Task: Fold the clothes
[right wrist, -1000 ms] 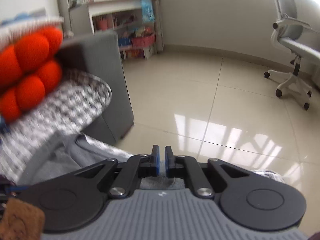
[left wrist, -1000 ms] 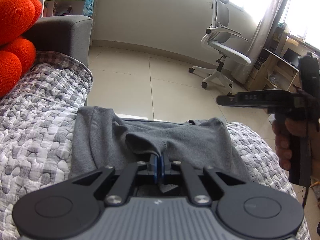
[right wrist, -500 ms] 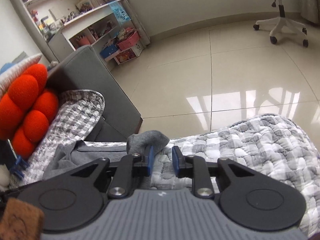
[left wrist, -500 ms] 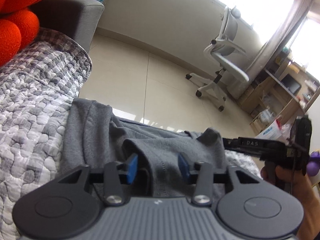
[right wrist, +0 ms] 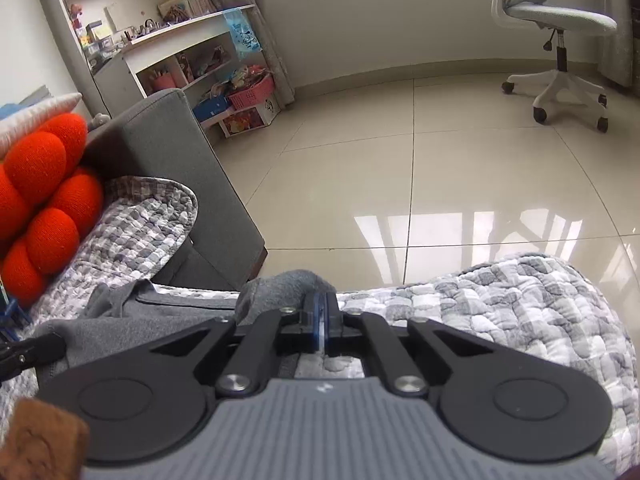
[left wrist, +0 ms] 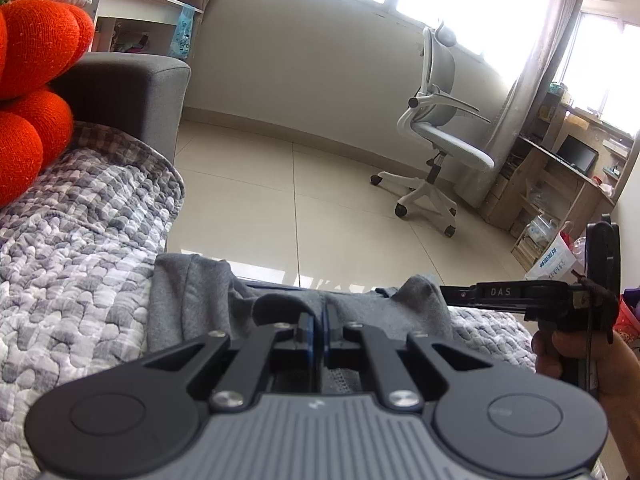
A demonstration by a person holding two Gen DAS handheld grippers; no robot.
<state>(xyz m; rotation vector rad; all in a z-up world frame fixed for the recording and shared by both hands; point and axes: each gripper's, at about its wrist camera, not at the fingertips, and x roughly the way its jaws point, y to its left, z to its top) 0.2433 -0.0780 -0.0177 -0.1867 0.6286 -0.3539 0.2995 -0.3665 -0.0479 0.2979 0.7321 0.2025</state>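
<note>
A grey garment (left wrist: 188, 300) lies bunched on the quilted sofa cover (left wrist: 80, 280), near the seat's front edge. In the left wrist view, my left gripper (left wrist: 319, 326) is shut on a raised fold at the garment's middle. My right gripper (left wrist: 445, 292), held by a hand (left wrist: 568, 356), pinches a peaked corner of the cloth further right. The right wrist view shows the right gripper (right wrist: 321, 316) shut on that grey corner lump (right wrist: 280, 288), with the rest of the garment (right wrist: 132, 320) spreading left. The cloth under both grippers is hidden.
An orange knotted cushion (left wrist: 32, 92) leans by the grey sofa arm (left wrist: 132, 92) on the left. Beyond the seat edge is tiled floor (left wrist: 320, 208) with a white office chair (left wrist: 440, 128). A wooden desk (left wrist: 560, 176) stands right, and a shelf unit (right wrist: 192, 64) behind the sofa.
Both grippers were shut a second ago, opened half a second ago around the cloth, and are now shut on it again. The right gripper has swung lower over the quilt.
</note>
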